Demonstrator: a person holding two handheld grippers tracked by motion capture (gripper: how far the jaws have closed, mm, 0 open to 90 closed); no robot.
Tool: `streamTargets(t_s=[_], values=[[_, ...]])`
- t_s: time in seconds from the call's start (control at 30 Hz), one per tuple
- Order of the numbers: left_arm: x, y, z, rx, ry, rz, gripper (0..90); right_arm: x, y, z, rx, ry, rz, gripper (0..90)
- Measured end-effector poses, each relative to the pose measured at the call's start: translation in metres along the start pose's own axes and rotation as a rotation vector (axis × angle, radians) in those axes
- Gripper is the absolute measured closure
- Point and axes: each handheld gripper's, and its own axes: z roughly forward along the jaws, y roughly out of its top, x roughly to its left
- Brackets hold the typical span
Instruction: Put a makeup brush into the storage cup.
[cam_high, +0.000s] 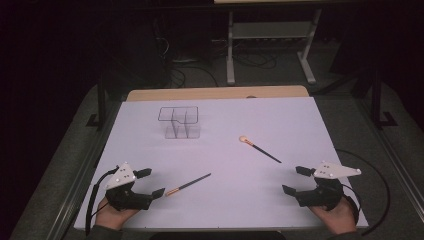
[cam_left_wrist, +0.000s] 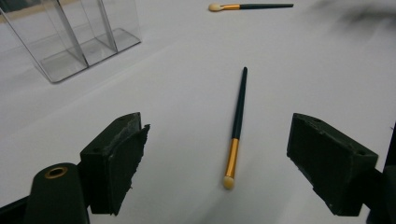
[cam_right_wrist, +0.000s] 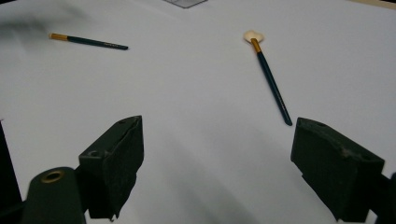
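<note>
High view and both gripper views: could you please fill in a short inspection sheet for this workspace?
Surface: white table sheet, flat, wooden edge at the far side.
Job's things: near brush by the left gripper; far brush ahead of the right gripper; clear organizer upright, compartments look empty.
Clutter: nothing seen.
Grippers: left gripper open, nothing held; right gripper open, nothing held.
Cables: black cable loops off the right table edge.
Surroundings: dark room, grey metal frame behind the table.
</note>
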Motion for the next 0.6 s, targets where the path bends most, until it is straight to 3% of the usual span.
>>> streamTargets(t_s=[0.6], values=[[0.0005, -0.0037, -0.0060, -0.001, 0.002, -0.016, 20.0, 0.0026, 0.0044, 0.0046, 0.002, 0.015, -0.016, 16.1]])
